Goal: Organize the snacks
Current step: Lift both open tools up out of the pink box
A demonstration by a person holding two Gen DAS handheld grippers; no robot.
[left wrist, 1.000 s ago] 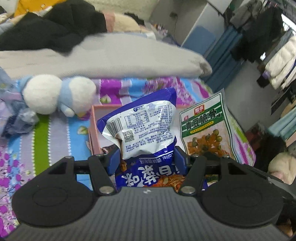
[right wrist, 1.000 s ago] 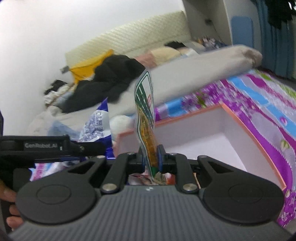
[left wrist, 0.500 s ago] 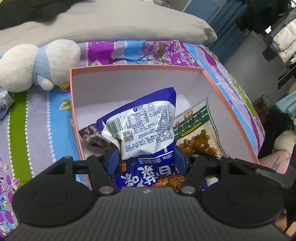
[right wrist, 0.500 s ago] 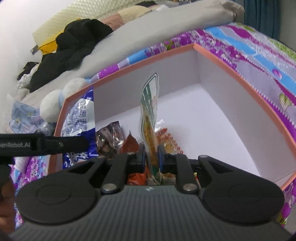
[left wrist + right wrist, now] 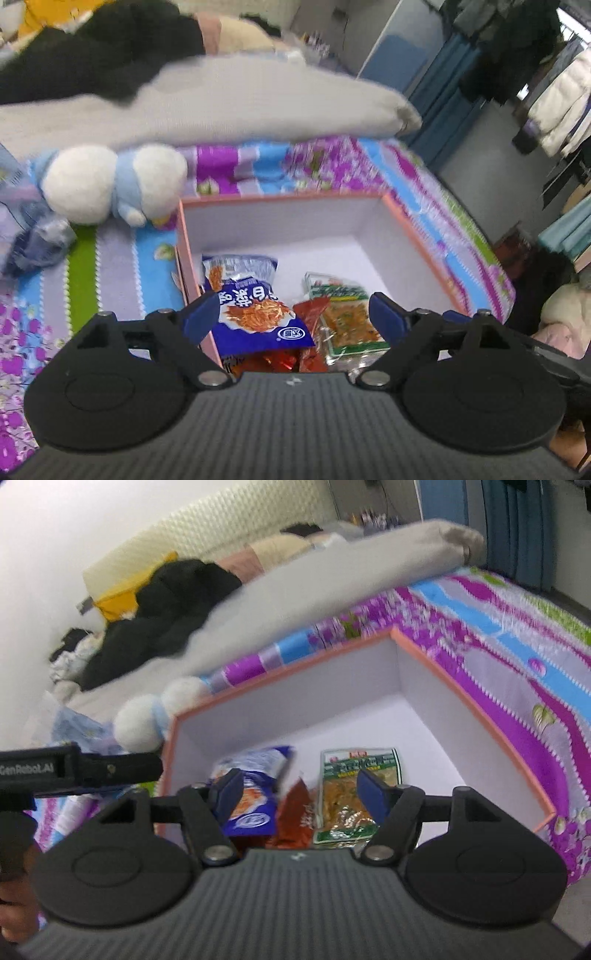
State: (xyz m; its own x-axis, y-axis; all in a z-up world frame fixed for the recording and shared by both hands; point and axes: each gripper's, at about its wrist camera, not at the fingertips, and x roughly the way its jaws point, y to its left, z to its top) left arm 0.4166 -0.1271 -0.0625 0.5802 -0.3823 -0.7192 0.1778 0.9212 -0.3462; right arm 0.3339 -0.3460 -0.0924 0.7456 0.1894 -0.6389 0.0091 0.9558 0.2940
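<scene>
Hovering above the orange-rimmed cardboard box (image 5: 406, 229), your left tool (image 5: 291, 314) and right tool (image 5: 299, 790) gape wide; inside lie the blue foil snack bag (image 5: 255, 314) and, right, the green-bordered packet (image 5: 347, 317).

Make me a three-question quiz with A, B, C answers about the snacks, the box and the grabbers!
1. Where does the blue snack bag lie?
A. inside the pink-rimmed box
B. on the bedspread
C. on the plush toy

2. What colour frames the clear snack packet?
A. yellow
B. green
C. black

3. How are the left gripper and right gripper?
A. both shut
B. one open
C. both open, empty

Answers: 1 A, the box walls surround it. 2 B, its border is green. 3 C, the fingers stand wide apart, gripping nothing.
</scene>
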